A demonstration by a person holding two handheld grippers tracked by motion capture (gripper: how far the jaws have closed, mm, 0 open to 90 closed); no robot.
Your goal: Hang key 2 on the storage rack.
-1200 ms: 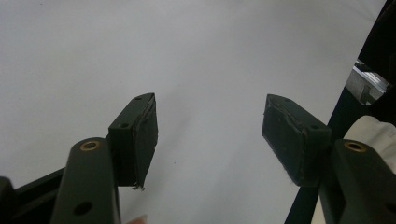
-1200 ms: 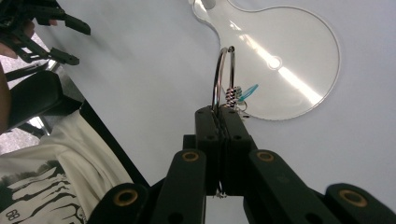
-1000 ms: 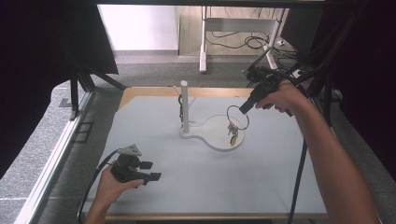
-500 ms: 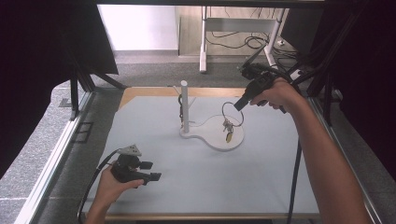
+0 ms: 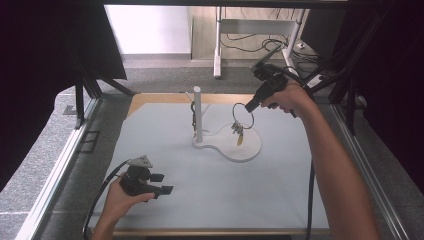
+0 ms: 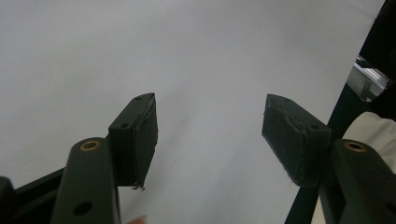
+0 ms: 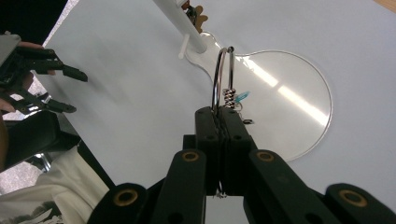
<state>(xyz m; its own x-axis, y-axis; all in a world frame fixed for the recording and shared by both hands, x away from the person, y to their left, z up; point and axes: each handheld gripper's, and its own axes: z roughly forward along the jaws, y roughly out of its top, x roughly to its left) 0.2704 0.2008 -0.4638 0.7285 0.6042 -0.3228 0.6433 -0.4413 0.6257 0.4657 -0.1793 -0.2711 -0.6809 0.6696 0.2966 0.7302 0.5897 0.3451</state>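
Compared with the frame one second earlier, your right gripper (image 5: 248, 107) has lifted the key ring (image 5: 243, 111) off the round part of the white stand base (image 5: 250, 147); half a second ago the ring hung lower and nearer the plate. The keys (image 5: 236, 131) now dangle in the air above that base, clear of it. Your left gripper (image 5: 161, 184) has not moved over the same interval.

No brand, label or legible writing appears on the stand, the keys or the grippers.

Right hand (image 5: 287, 97): arm stretched forward over the far right part of the worktop (image 5: 210, 195), gripper angled down and to the left. In the right gripper view its fingers (image 7: 208, 126) are pressed together on the rim of the key ring (image 7: 220, 77), which stands upright from them, with the small keys and a blue tag (image 7: 241, 97) hanging beside it.

Left hand (image 5: 120, 200): resting low at the near left of the worktop, gripper pointing right. In the left gripper view its fingers (image 6: 140, 135) are spread wide apart, with bare worktop between them.

The white post (image 5: 198, 115) stands upright at the left end of the base, just left of the hanging ring.
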